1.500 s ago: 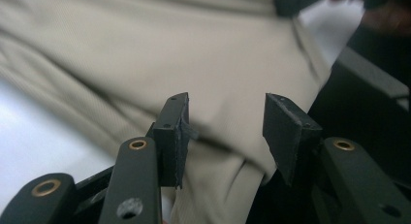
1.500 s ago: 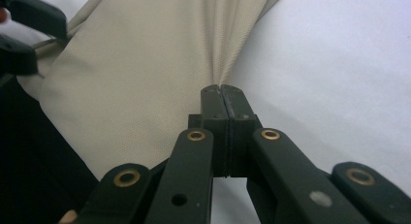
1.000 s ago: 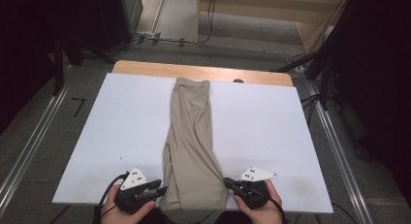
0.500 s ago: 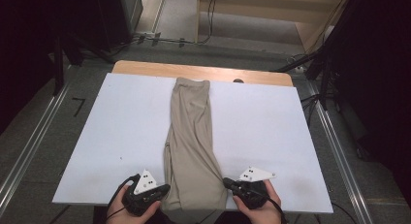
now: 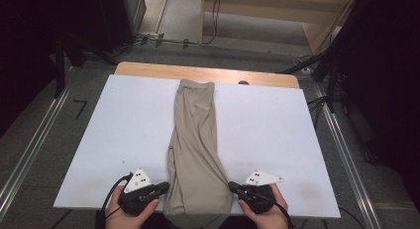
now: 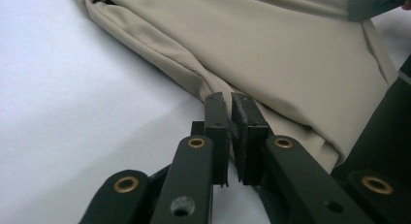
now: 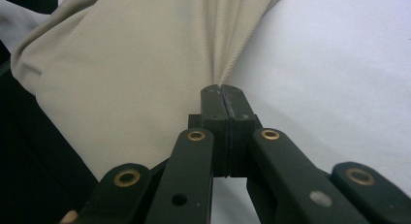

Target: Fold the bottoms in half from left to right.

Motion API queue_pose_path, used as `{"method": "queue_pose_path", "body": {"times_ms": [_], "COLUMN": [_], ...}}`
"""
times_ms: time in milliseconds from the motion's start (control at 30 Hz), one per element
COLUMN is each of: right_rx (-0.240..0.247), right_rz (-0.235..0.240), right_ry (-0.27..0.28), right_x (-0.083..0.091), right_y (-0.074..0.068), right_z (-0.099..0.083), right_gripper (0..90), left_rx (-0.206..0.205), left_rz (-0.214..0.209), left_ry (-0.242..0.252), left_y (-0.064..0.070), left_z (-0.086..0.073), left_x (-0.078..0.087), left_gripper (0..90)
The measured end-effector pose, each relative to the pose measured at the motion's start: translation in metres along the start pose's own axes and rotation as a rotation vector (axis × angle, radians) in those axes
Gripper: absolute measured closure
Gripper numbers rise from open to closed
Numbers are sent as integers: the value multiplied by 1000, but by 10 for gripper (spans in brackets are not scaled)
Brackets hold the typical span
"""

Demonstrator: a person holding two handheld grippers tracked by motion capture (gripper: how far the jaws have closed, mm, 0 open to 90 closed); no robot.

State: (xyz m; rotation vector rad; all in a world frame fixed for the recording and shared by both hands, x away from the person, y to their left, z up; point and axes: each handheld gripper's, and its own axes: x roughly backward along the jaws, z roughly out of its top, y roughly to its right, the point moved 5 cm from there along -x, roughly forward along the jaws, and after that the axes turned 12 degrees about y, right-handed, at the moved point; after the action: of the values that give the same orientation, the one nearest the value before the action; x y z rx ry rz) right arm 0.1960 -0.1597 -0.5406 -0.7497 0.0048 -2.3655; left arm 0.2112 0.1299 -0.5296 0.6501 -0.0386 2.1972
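Along the near edge of the white table (image 5: 99, 135) you hold one gripper at each side of the folded beige trousers (image 5: 195, 140), which lie lengthwise down the middle, far end touching the table's wooden rim (image 5: 148, 69). Your right gripper (image 7: 224, 95) has its jaws pressed together on the cloth's edge, which puckers into pleats at the pinch. Your left gripper (image 6: 228, 105) stands at the opposite edge with its jaws a narrow slit apart; fabric appears to pass between them, but whether it is firmly caught cannot be told. Paired holds at both near corners probably serve to lift or fold that end evenly. From the high view, your hands and the grey plates cover the jaws, and the trousers' near end is cut off by the picture's bottom edge.
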Motion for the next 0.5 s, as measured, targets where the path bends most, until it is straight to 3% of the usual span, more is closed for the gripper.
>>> {"method": "queue_pose_path", "body": {"times_ms": [100, 133, 200, 300, 400, 500], "right_rx": [-2, -2, 0, -3, -1, 1], "right_rz": [0, 1, 0, 2, 1, 3], "right_ry": [-3, -4, -4, -7, -5, -6], "right_x": [0, -1, -2, -1, -1, -2], "right_y": [0, 0, 0, -1, -1, -1], "right_z": [0, -1, -1, -1, -1, -1], "right_gripper": [877, 876, 877, 877, 877, 877], "left_rx": [2, 5, -8, -3, 23, -17], "left_rz": [-59, -89, -103, -76, -59, -34], "left_ry": [27, 21, -10, -44, -67, -65], "left_y": [16, 23, 34, 38, 36, 44], "left_z": [5, 6, 3, -4, -10, -9], "left_x": [1, -1, -9, -18, -24, -28], "left_gripper": [866, 855, 773, 639, 586, 591]}}
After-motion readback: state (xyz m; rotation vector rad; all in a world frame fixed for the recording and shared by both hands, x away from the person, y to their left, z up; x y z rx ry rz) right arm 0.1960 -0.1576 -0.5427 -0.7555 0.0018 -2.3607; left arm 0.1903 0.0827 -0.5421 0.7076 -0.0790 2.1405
